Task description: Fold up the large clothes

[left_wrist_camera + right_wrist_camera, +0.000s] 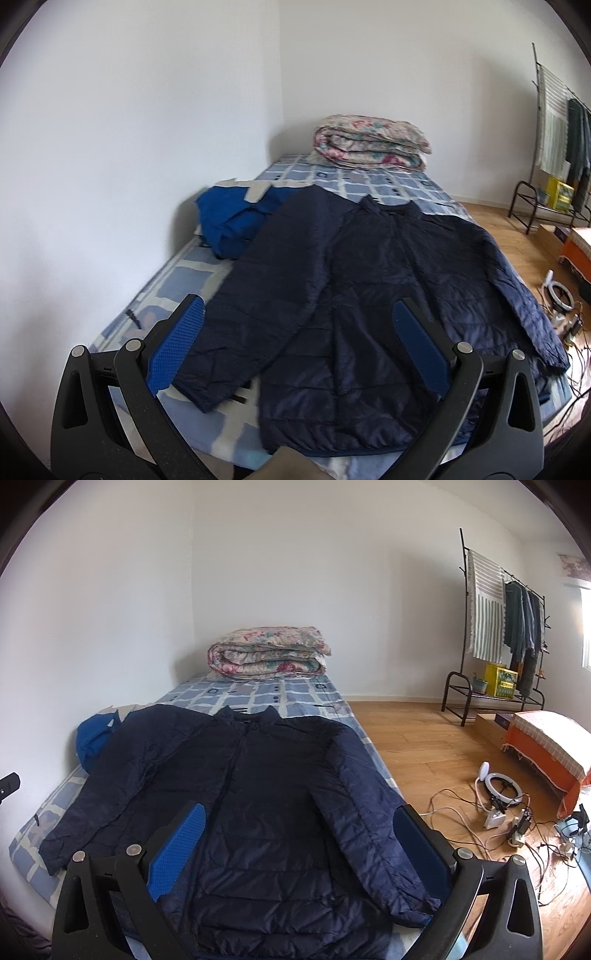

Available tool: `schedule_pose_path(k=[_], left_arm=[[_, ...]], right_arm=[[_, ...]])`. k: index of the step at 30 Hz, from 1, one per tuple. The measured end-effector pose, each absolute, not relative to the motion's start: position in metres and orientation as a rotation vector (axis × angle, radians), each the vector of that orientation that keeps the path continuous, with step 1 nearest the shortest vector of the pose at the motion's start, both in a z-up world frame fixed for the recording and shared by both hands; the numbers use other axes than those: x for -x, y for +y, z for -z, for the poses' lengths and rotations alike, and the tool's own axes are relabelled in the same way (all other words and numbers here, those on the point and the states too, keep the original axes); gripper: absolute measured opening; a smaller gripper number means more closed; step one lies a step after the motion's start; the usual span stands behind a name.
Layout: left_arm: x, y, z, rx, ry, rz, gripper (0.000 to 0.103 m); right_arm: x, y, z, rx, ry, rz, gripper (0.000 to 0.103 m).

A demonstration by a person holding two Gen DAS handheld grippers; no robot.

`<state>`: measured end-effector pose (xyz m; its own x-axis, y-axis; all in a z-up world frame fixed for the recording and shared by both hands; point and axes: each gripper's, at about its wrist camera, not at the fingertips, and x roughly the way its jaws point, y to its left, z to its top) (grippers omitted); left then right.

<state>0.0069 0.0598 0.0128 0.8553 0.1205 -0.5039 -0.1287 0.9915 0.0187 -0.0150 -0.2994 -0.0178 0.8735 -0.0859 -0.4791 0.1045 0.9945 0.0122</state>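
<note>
jacket (266,812): flat on bed (295,696), unfolded
left gripper (299,347): wide, empty
right gripper (301,843): wide, empty
risk: slick quilted fabric could slip a shallow pinch; right sleeve (373,812) overhangs edge

Your work surface is a bed (306,696) with a blue-and-white checked sheet. A navy quilted jacket (266,805) lies flat on it, sleeves spread, collar toward the far end. A crumpled blue garment (236,218) sits beside its sleeve. A folded floral quilt (269,653) rests at the far end.
</note>
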Motion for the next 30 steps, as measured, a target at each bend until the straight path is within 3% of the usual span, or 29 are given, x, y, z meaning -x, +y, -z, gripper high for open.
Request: schedule_pose_path(k=[13,22,26,30], left_arm=[[-0.031,0.156,-0.036,0.039,0.480,-0.218,0.101],[-0.031,0.225,-0.018,0.177,0.525,-0.259,0.101],[-0.037,0.241,-0.007,0.179,0.569,-0.284,0.096],[-0.043,0.256,0.000,0.187,0.606,-0.311,0.080]], right_arm=[[-0.012,-0.194,0.020,0.077,0.446,-0.187,0.103],[-0.053,-0.092,0.046,0.173,0.597,-0.535,0.101],[-0.061,-0.038,0.058,0.244,0.631,-0.692,0.088],[-0.064,0.016,0.079,0.296,0.702,-0.880,0.074]])
